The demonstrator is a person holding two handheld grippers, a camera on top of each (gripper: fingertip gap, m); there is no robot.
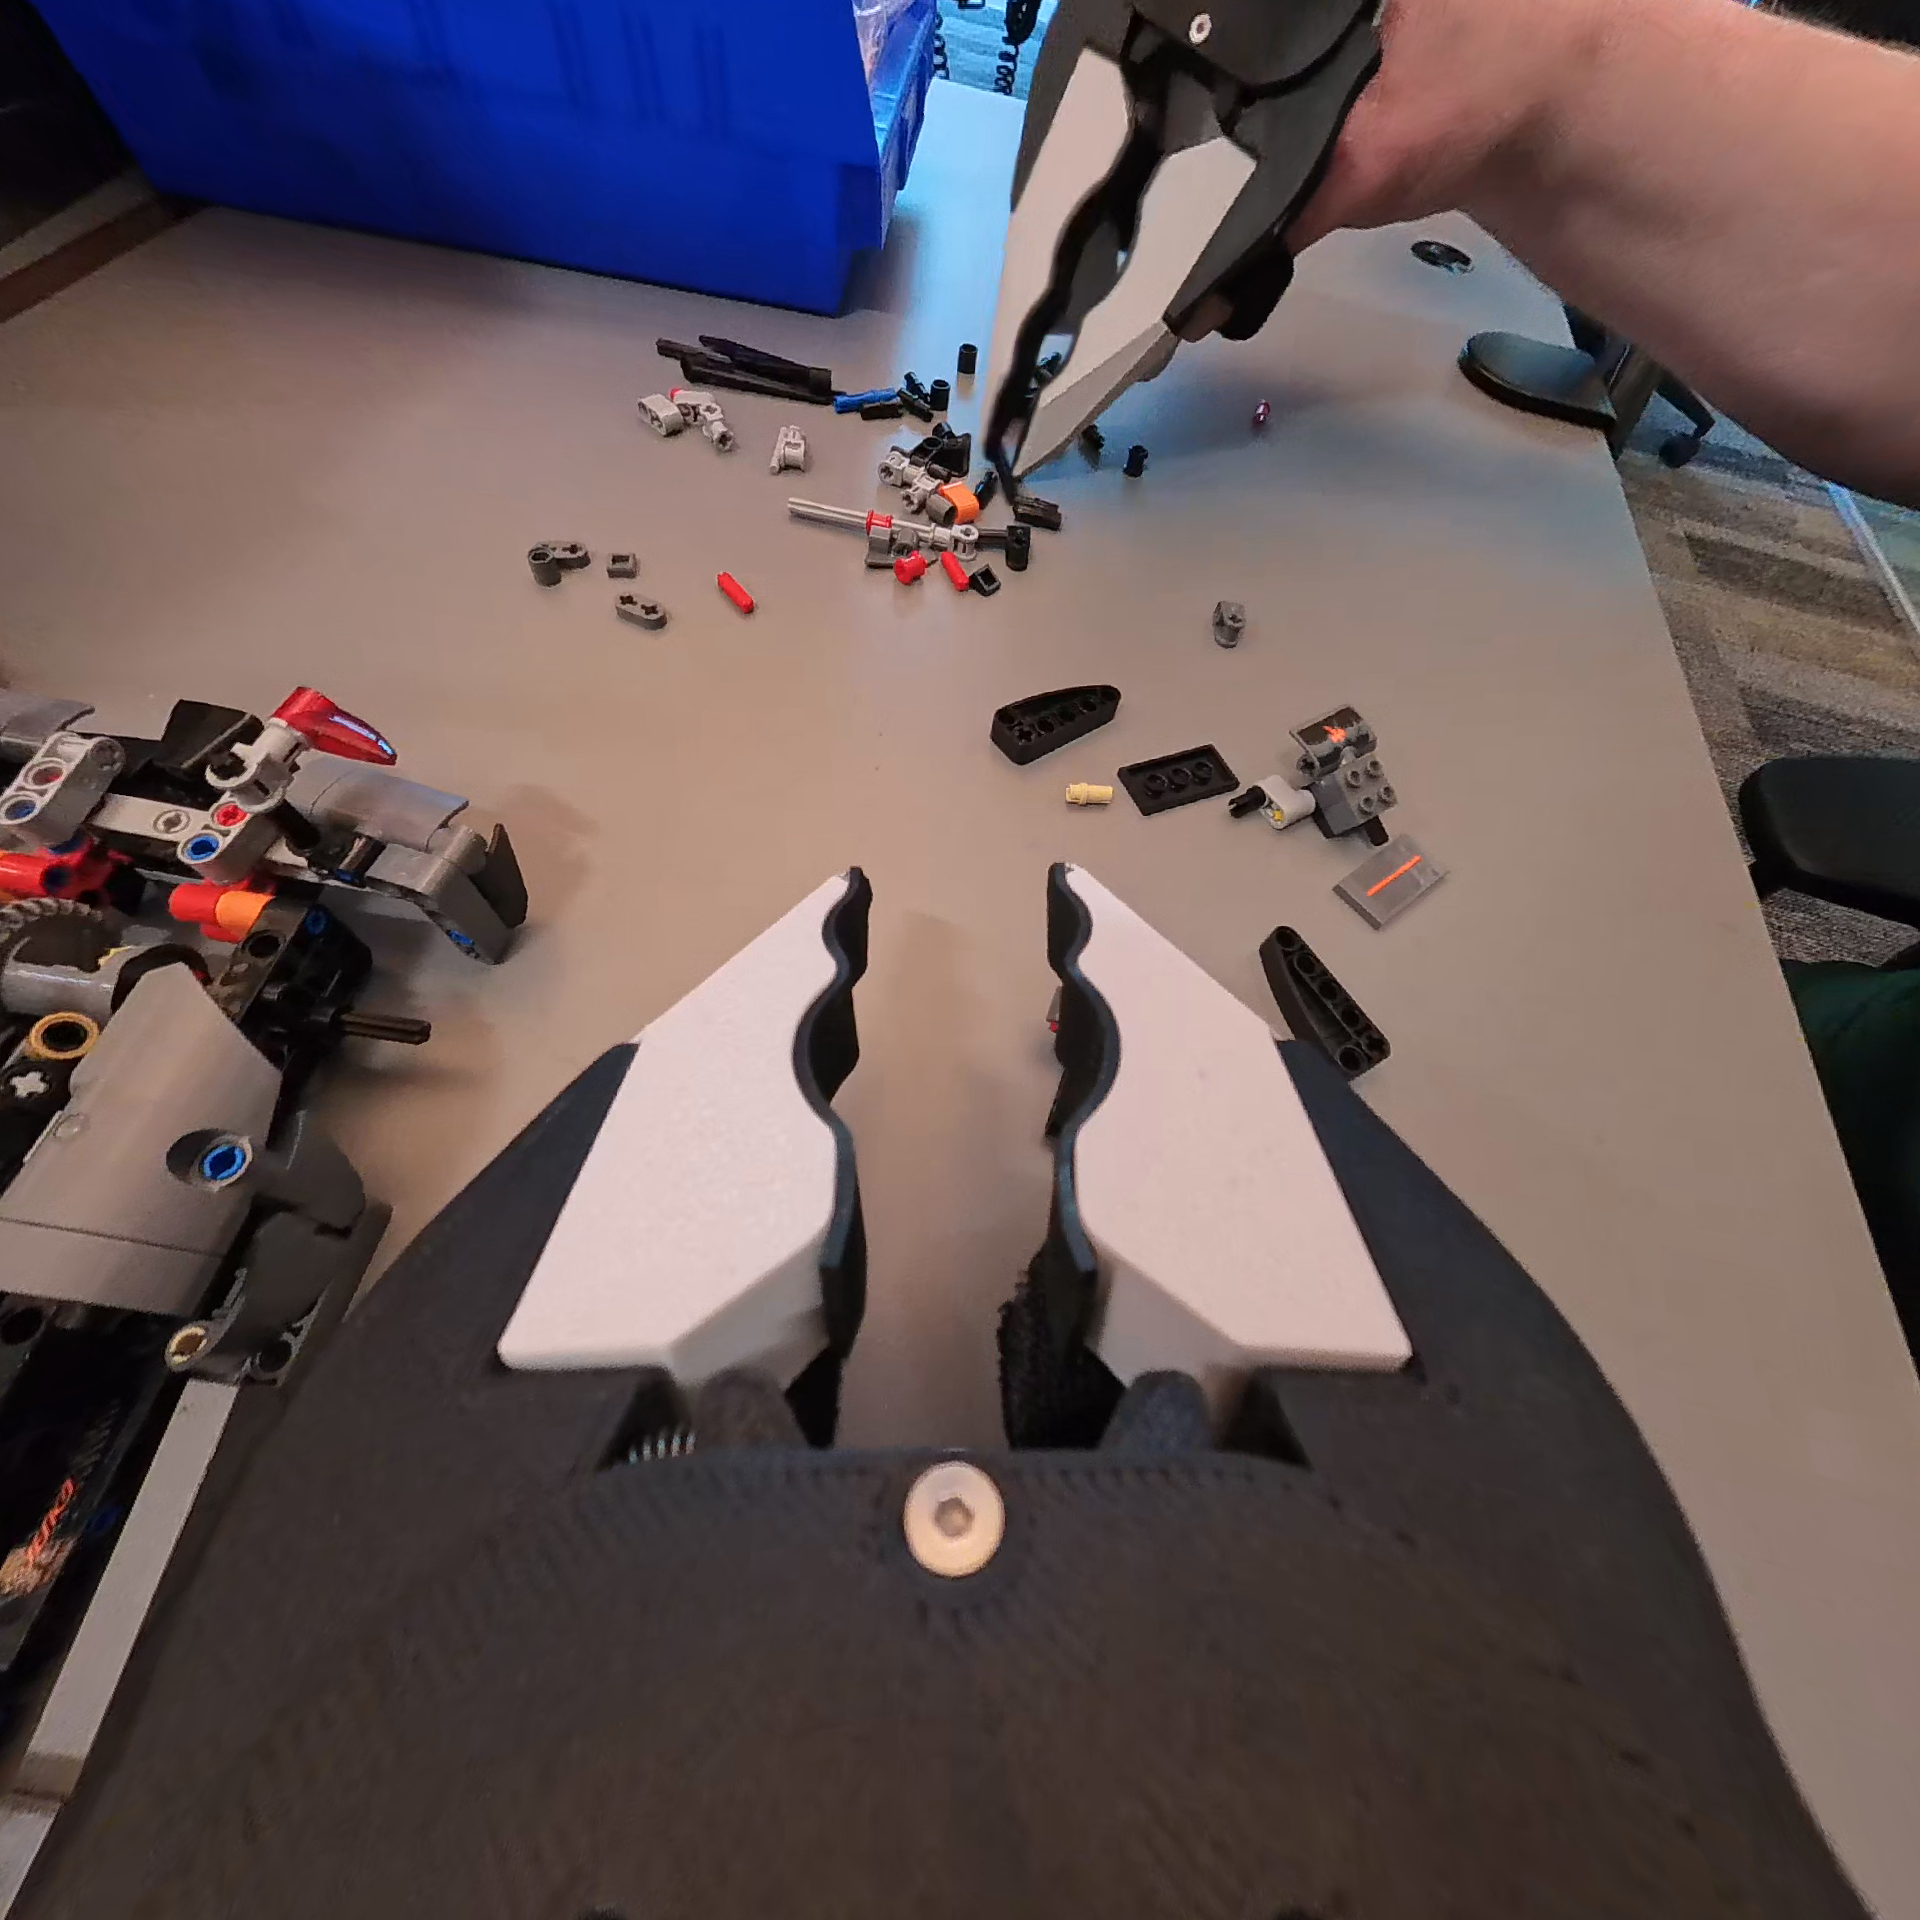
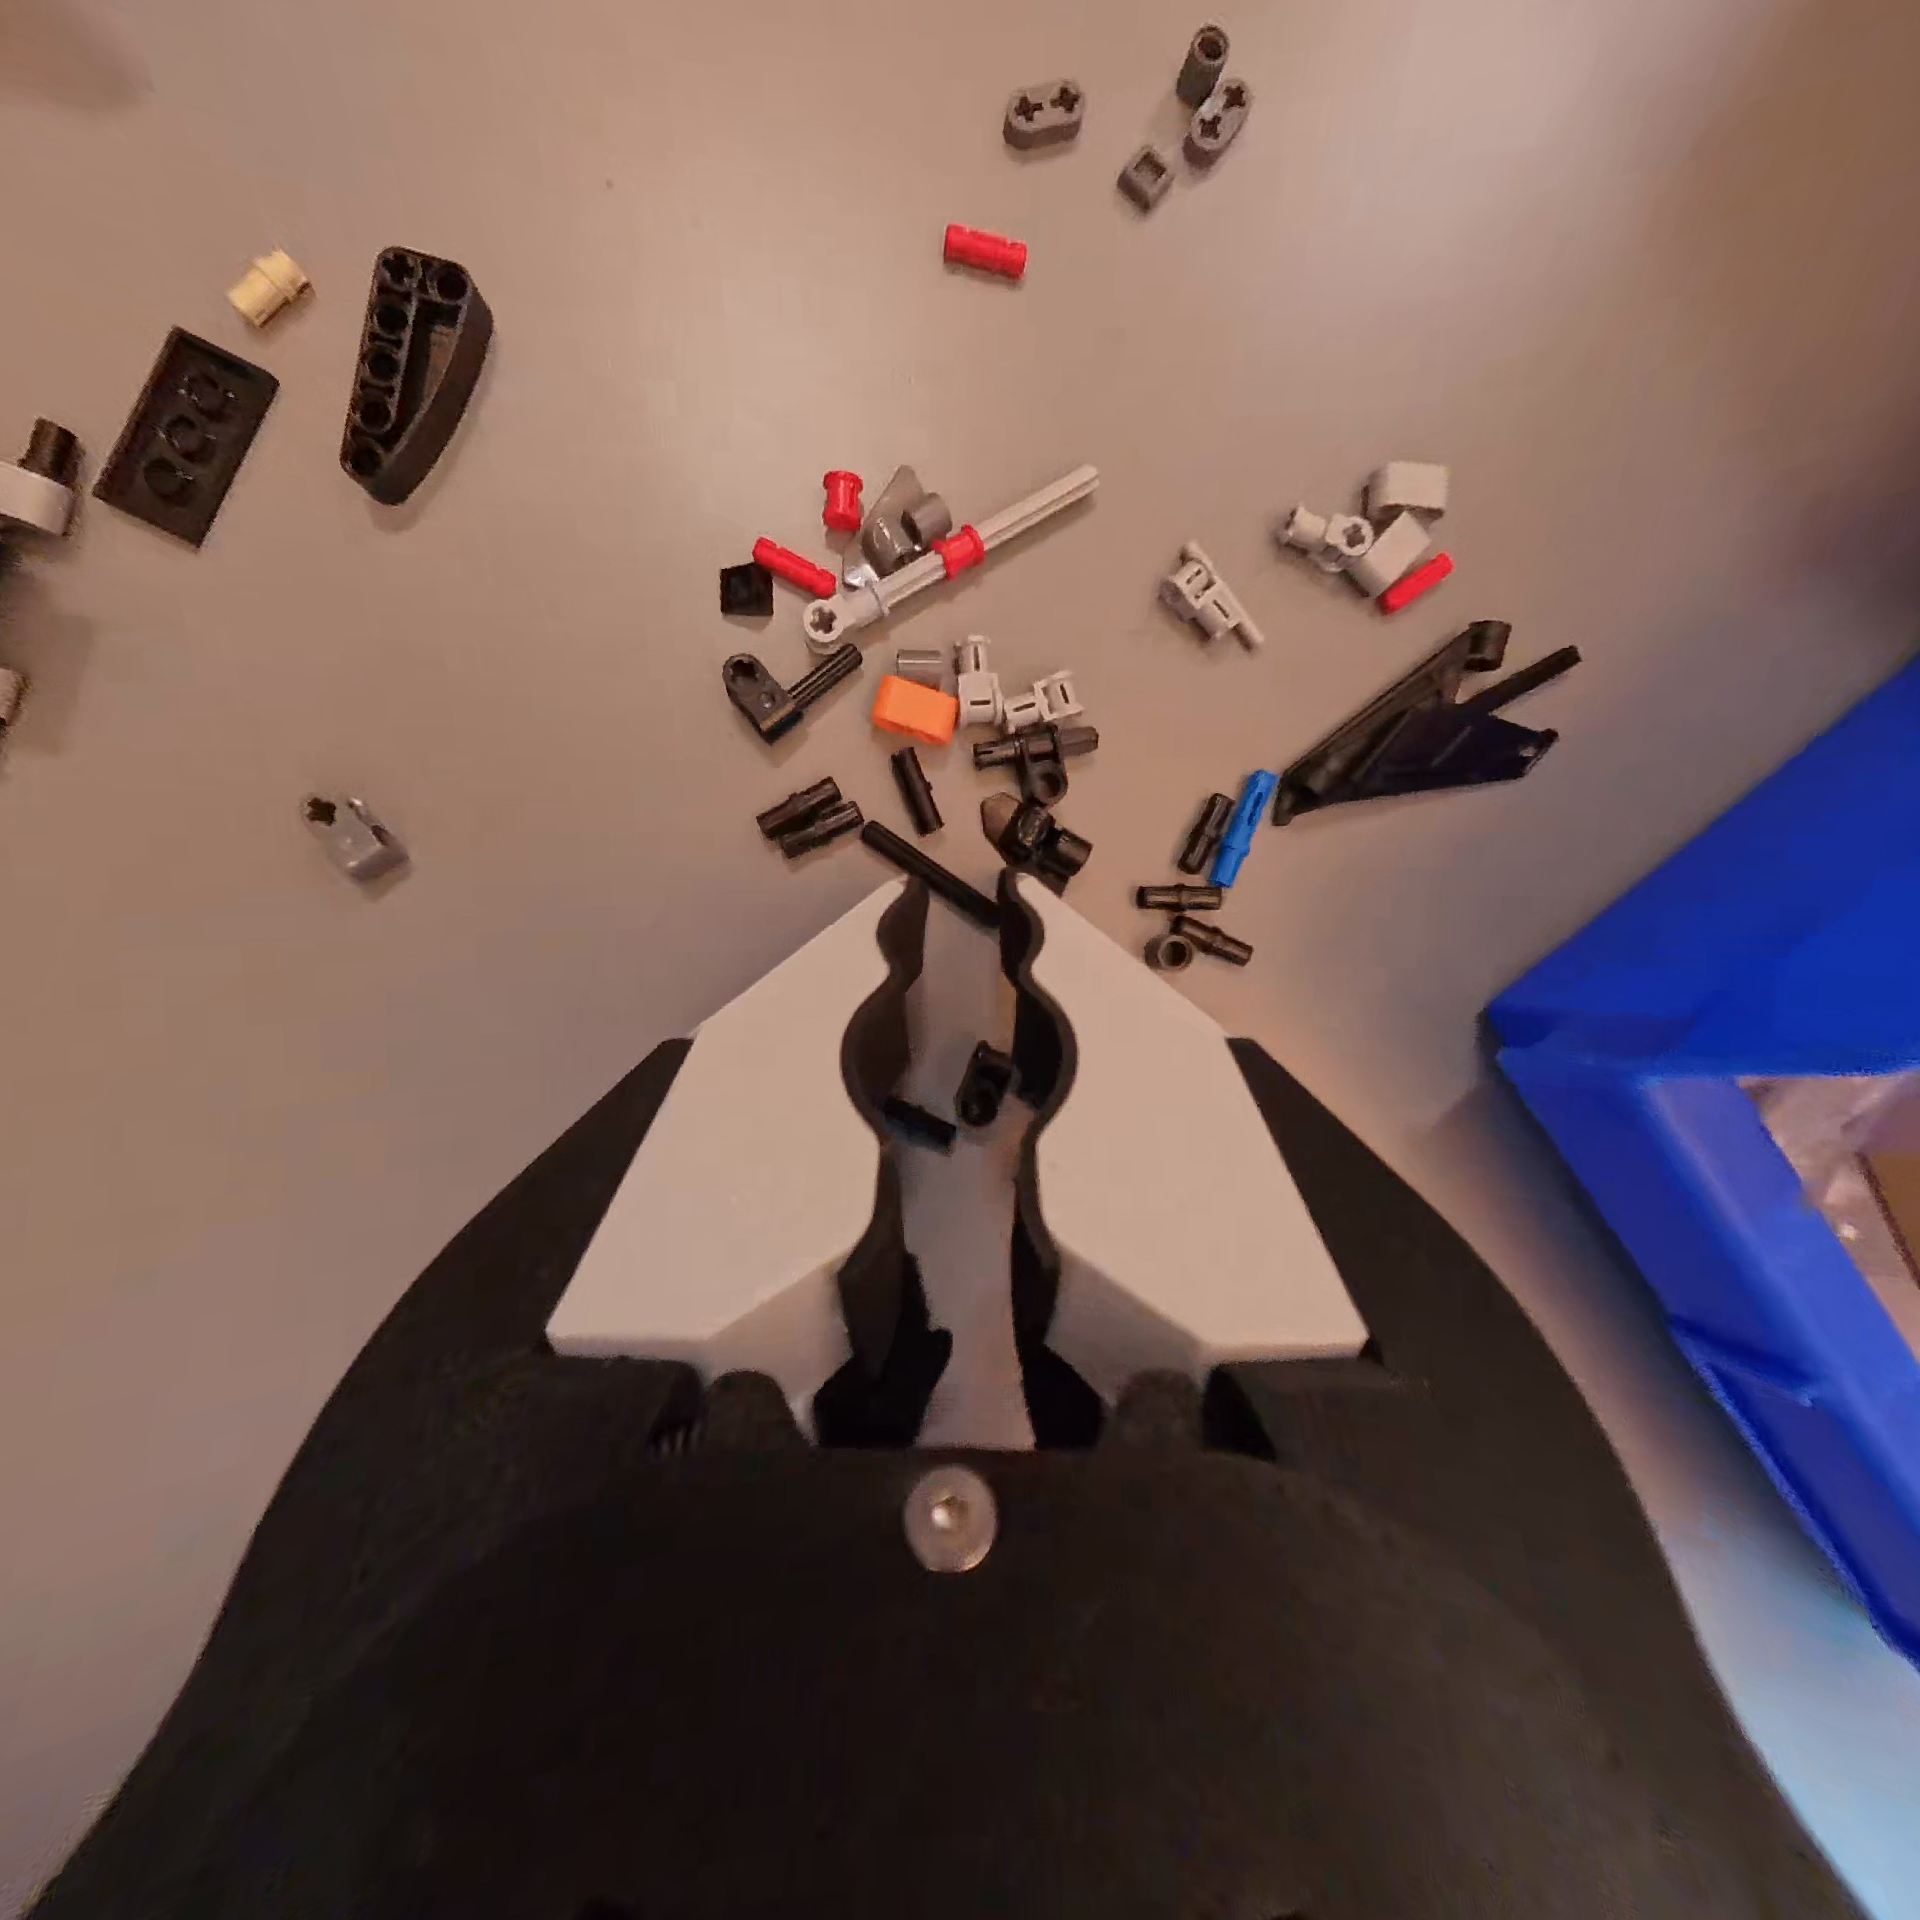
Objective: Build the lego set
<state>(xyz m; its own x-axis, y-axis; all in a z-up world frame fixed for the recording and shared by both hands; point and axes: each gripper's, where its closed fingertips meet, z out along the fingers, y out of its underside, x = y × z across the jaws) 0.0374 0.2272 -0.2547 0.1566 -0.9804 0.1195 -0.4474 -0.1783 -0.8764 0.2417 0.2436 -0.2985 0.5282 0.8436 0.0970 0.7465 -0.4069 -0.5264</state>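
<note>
My left gripper (image 1: 961, 883) is open and empty, held above the grey table (image 1: 727, 727). A partly built grey, black and red lego model (image 1: 239, 883) lies to its left. My right gripper (image 2: 958, 891), also in the left wrist view (image 1: 1006, 473), points down into a pile of small loose parts (image 2: 935, 707). Its jaws stand a narrow gap apart. A thin black axle (image 2: 914, 868) lies slantwise across that gap and touches the right finger. Two small black pins (image 2: 982, 1081) lie on the table between the fingers. An orange piece (image 2: 914, 710) lies just beyond.
A blue bin (image 1: 520, 125) stands at the table's far side, close on the right in the right wrist view (image 2: 1714, 1039). Black curved panels (image 1: 1055, 722), a black plate (image 1: 1176, 777) and a small grey sub-assembly (image 1: 1340, 774) lie right of my left gripper. The table edge (image 1: 1704, 727) runs along the right. One gripper's finger ends stand about 20 centimeters off the other's. The left tips stand about 10 centimeters off the black plate (image 1: 1176, 777). My right wrist view (image 2: 196, 446) looks at it from another angle.
</note>
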